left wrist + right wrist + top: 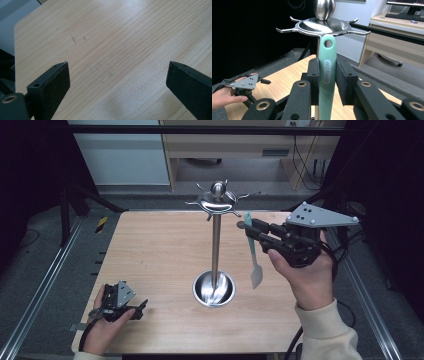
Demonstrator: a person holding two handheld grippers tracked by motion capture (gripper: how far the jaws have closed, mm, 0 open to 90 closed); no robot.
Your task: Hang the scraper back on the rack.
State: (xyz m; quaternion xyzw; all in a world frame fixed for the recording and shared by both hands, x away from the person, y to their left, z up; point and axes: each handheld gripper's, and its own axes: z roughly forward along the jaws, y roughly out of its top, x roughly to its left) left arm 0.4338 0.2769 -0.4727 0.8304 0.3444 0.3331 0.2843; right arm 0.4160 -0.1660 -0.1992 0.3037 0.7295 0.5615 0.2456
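One mint-green spatula hangs upright, pinched mid-handle between the right claw pads, its hanging hole just below a hook arm of the steel rack, blade dangling above the table. Risk: hole misses the hook tip, or a bump tips the rack. Left claw spread, empty, low over the table.

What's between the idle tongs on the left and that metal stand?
Nothing: in the high view, only bare wooden table separates the left tongs from the stand.
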